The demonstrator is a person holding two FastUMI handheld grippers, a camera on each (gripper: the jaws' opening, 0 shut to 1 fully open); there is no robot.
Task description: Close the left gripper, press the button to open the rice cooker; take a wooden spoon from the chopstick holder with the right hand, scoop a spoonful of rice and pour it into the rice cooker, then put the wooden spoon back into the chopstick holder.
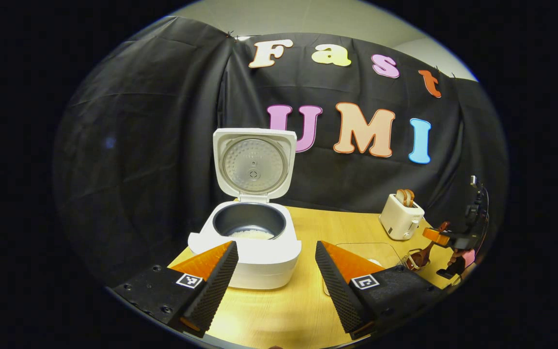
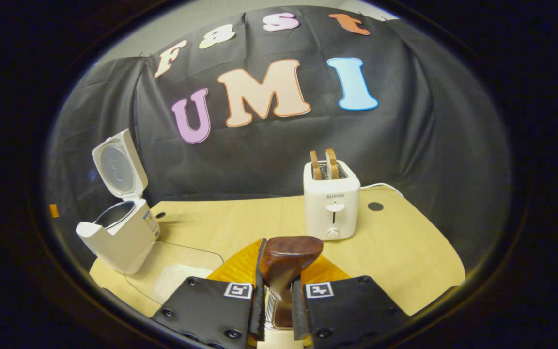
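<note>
The white rice cooker (image 1: pixel 259 252) stands with its lid (image 1: pixel 254 162) up and some white rice in the dark pot; it also stands at the left in the right gripper view (image 2: pixel 119 232). My left gripper (image 1: pixel 276 246) is open just in front of it, holding nothing. My right gripper (image 2: pixel 279 283) is shut on the brown wooden spoon (image 2: pixel 288 257), bowl end up. The wire chopstick holder (image 2: pixel 270 310) shows just below, between the fingers. From the left gripper view the right gripper (image 1: pixel 446 237) holds the spoon (image 1: pixel 424 254) over the holder (image 1: pixel 410 261).
A clear glass dish with rice (image 2: pixel 177 276) sits between cooker and holder, partly behind my finger (image 1: pixel 371 249). A white toaster with two slices (image 2: pixel 331 203) stands at the back (image 1: pixel 401 218). The wooden table (image 2: pixel 405 242) ends close on the right.
</note>
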